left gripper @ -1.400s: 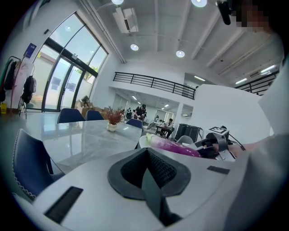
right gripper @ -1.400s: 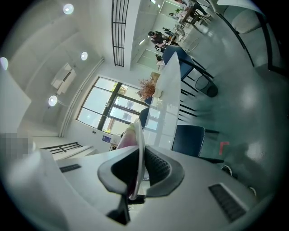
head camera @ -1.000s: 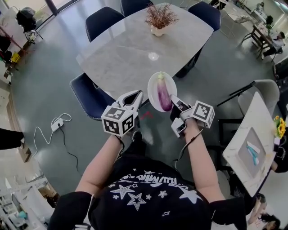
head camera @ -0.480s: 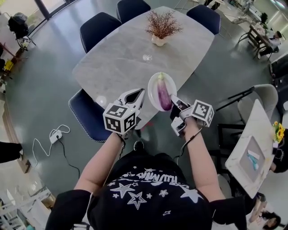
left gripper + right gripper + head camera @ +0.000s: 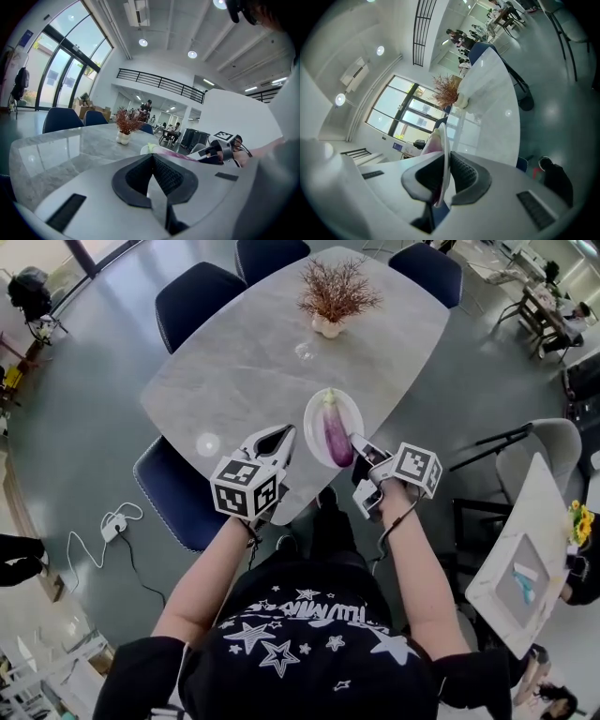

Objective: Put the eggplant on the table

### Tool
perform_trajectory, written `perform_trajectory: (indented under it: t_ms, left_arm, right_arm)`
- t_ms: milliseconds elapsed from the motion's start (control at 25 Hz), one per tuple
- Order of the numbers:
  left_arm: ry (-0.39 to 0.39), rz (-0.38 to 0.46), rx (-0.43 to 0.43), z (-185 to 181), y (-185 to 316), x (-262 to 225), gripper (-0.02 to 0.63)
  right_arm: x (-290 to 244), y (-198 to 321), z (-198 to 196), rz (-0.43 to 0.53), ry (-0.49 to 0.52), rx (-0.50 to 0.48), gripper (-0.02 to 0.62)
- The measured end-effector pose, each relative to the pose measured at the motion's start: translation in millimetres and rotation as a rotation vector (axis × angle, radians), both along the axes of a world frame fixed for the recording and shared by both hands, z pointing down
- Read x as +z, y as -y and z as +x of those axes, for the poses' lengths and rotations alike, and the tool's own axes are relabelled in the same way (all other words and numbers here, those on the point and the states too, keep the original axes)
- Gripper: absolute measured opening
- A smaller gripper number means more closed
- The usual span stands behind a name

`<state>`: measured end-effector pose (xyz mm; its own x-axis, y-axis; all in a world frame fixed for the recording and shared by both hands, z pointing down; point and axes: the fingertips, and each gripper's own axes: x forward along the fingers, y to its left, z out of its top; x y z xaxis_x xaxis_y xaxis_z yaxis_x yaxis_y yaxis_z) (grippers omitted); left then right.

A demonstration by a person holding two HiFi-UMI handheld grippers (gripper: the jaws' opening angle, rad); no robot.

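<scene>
Plate [image 5: 320,412] with eggplant [image 5: 335,433], rim pinched by right claw [image 5: 359,448] (left claw [image 5: 277,441] closed, empty), should be kept level and set well onto surface [image 5: 246,357].

An open-plan office hall: a marble bench [image 5: 244,362] ringed by navy chairs [image 5: 192,301], a vase [image 5: 329,325] of dried twigs on it, tall glazed walls [image 5: 56,79] and a railed mezzanine [image 5: 159,83] beyond it.

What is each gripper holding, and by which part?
The right gripper grips the round white plate by its near rim, a purple eggplant lying on it. The left gripper's jaws are shut on nothing.
</scene>
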<state>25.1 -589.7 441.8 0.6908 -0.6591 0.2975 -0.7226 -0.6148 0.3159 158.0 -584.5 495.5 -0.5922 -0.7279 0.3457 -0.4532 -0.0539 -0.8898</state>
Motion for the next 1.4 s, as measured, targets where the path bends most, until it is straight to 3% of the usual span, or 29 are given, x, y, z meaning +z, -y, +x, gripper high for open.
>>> perform_trajectory:
  t_ms: [360,720,1040,1400]
  left_arm:
    - [0.014,-0.016,-0.104,23,101,18,0.008]
    - [0.046,-0.081,-0.159,22,197,64,0.008]
    - [0.068,-0.144,-0.164,34,231,109,0.008]
    - [0.075,-0.202,-0.178,28,237,139,0.008]
  right_arm:
    - [32,109,20,-0.034,0.009,-0.089,0.032]
    - [87,202,10,-0.107,-0.013,-0.175,0.032]
    - [131,234,14,-0.174,-0.023,-0.203,0.032]
    - [152,256,7,-0.199,-0.023,-0.192,0.032]
